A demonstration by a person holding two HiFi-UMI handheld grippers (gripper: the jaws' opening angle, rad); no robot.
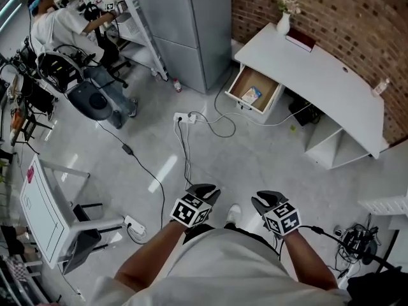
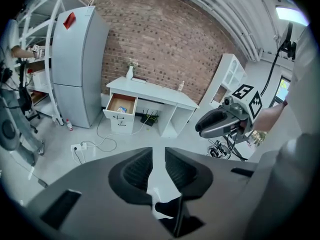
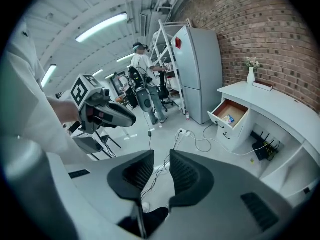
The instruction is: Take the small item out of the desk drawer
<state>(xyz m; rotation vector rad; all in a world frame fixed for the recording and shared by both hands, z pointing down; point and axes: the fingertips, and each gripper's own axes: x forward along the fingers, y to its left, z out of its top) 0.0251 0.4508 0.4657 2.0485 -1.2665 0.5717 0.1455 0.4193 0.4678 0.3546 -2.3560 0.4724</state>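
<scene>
Item (image 1: 251, 95): small, flat-looking, lies in open drawer (image 1: 266, 81) under bench (image 1: 319, 75) | Handling: likely light, thin, possibly slippery; pinch one edge | left tongs (image 2: 158, 156), right tongs (image 3: 161, 166): released, empty, well apart from drawer

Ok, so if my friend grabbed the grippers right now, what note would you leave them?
Grippers: left gripper jaws slightly apart, empty; right gripper jaws apart, empty.
Things: the white desk by the brick wall has its wood-bottomed drawer pulled open; the small blue-and-white packet lies inside.
Done: drawer is open.
To do: cross the grey floor to the desk, grip the packet, lift it out.
</scene>
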